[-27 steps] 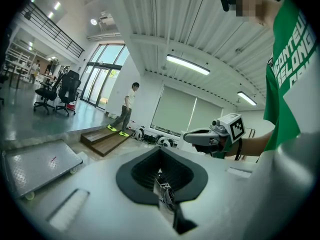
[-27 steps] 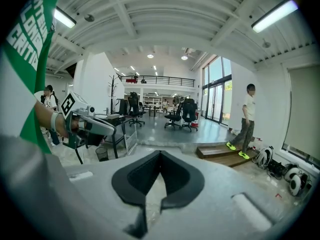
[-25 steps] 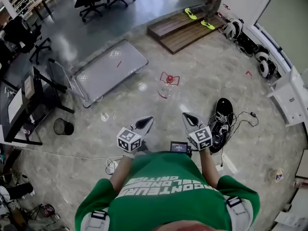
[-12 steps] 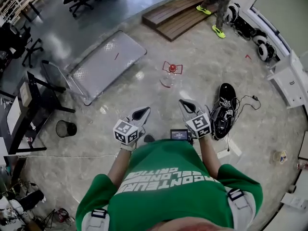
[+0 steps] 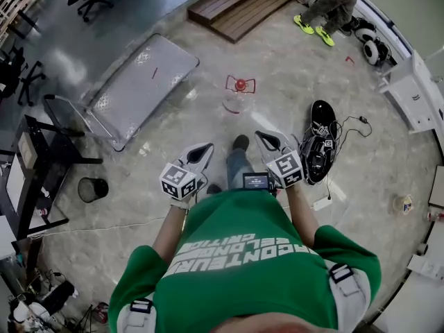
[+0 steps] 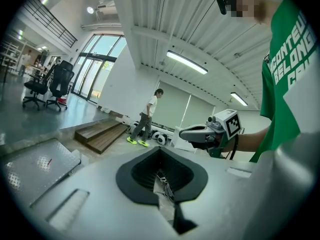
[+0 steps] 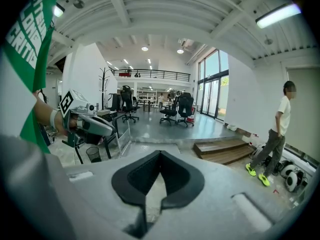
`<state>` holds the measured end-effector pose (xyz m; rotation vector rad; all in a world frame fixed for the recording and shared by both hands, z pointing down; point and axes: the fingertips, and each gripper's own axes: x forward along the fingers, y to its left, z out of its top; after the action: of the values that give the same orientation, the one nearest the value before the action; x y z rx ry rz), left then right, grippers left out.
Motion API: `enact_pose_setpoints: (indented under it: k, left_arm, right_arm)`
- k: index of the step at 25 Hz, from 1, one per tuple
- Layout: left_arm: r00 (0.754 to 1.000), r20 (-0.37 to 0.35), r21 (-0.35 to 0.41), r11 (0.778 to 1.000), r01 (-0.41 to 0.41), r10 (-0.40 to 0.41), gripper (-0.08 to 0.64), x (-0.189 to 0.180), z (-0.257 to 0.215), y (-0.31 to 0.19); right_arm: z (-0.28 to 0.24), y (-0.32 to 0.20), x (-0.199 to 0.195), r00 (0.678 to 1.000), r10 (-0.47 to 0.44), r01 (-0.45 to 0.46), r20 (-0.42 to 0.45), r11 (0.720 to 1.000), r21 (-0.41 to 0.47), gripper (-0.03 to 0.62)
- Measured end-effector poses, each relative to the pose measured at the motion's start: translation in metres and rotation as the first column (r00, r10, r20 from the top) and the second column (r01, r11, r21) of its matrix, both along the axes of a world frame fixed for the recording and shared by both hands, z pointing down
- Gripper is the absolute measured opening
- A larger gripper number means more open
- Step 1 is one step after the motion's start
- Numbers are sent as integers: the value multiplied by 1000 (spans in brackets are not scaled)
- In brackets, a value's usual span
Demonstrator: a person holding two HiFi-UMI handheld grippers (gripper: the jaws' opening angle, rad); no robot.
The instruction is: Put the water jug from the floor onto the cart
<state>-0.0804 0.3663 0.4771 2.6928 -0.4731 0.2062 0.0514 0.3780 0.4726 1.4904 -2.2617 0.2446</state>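
Both of my tongs are pressed fully together and hold nothing. The left tongs (image 5: 202,152) and right tongs (image 5: 268,142) are held out side by side at waist height, pointing slightly down, with my own leg and dark shoe (image 5: 239,144) showing on the floor (image 5: 291,75) between them.

The water jug (image 5: 236,100) stands upright on the pale stone floor straight ahead of me, well apart from both tongs and roughly in line with the gap between them. It has a clear, see-through body and a red cap, with a thin red frame around its neck.

Beyond the left tongs and to the jug's left is the cart (image 5: 146,82), a flat grey metal platform lying at a slant across the floor. Its tube handle stands up at the near left end, and nothing rests on its deck. The jug and cart are near each other but do not touch.

Farther off are a low wooden step (image 5: 236,5) and a person in yellow-green shoes (image 5: 316,30), cut off at the top edge of the head view.

The jug's clear body blends into the shiny floor, so its outline and water level are hard to make out. In both gripper views the tongs' own grey body covers the floor just ahead, and only a corner of the cart's deck shows at the left of the left gripper view.
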Motion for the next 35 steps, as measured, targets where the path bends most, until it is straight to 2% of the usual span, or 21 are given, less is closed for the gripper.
enact_pose_setpoints:
  k: [9, 22, 29, 35]
  left_arm:
    - [999, 16, -11, 999, 32, -31, 14, 23, 7, -70]
    - [995, 59, 12, 997, 80, -80, 14, 89, -3, -192]
    - [993, 71, 5, 996, 90, -90, 14, 132, -2, -234]
    - [992, 87, -12, 996, 92, -91, 14, 163, 6, -249]
  right_arm:
    - [6, -84, 26, 999, -38, 37, 6, 999, 3, -8]
    - [-2, -216, 111, 998, -45, 44, 37, 999, 26, -8]
    - [8, -258, 148, 996, -69, 69, 49, 998, 2, -8]
    - [17, -278, 178, 996, -72, 73, 57, 997, -9, -8]
